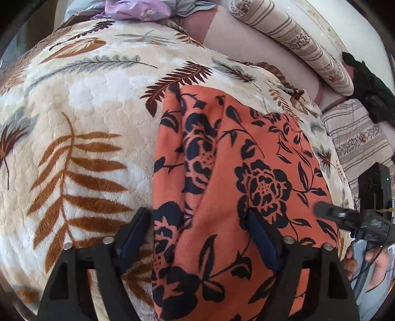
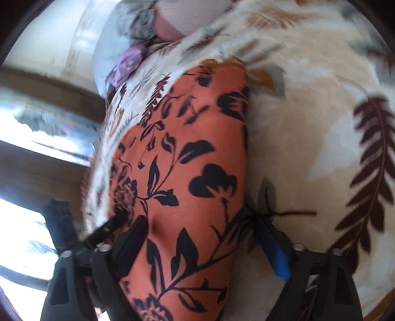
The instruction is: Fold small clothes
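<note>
Left wrist view: left gripper (image 1: 197, 222) gapes wide over the orange floral garment (image 1: 234, 185), flat on the blanket (image 1: 86, 111); right gripper (image 2: 200, 229) likewise wide, holding nothing. Likely mid-fold; next, pinch an edge.

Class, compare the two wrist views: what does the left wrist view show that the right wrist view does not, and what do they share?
Left wrist view only: striped pillows, the other hand-held gripper at the right edge, and the open left hand-held gripper.

Right wrist view only: a wooden frame with bright glare, and the open right hand-held gripper.

Both: the orange floral garment on the leaf-print blanket, and purple cloth beyond.
</note>
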Available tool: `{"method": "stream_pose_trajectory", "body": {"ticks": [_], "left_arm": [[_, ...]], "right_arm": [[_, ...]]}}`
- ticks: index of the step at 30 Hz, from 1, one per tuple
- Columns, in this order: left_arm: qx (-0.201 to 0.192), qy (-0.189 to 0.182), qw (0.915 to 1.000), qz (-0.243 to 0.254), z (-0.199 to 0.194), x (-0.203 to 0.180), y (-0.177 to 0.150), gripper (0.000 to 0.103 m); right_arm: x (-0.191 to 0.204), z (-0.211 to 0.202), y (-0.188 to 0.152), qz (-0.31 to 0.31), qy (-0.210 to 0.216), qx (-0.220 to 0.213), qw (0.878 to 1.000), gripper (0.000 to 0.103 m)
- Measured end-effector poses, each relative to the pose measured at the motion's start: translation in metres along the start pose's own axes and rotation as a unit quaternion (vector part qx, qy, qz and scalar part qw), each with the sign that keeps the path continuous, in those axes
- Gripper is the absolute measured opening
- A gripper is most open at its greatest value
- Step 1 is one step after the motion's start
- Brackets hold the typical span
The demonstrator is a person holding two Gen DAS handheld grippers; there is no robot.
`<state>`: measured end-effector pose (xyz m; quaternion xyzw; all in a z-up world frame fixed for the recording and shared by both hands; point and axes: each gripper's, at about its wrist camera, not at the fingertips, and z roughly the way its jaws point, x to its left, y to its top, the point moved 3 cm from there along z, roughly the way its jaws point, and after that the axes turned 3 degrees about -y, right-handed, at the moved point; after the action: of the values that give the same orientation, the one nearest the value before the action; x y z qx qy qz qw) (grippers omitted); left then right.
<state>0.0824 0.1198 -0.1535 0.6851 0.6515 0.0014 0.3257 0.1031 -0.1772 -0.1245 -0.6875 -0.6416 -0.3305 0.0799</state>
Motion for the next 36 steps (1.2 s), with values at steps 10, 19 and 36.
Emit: {"method": "stream_pose_trajectory", "body": {"ticks": [10,19,36], "left_arm": [[-0.055,0.028,0.9975,0.035,-0.051,-0.030,-0.016,0.067],[0.000,0.052,0.9984,0.020,-0.022,-0.011,-0.040,0.069],[-0.008,0.040,0.9991,-0.004,-0.039,-0.007,-0.073,0.052]], "right_arm": [[-0.004,-0.011,0.000,0.043,0.053,-0.002,0.998,0.076],[-0.028,0.018,0.074,0.090,0.007,-0.022,0.996,0.029],[0.009,-0.010,-0.037,-0.029,-0.003,-0.004,1.000,0.044]]}}
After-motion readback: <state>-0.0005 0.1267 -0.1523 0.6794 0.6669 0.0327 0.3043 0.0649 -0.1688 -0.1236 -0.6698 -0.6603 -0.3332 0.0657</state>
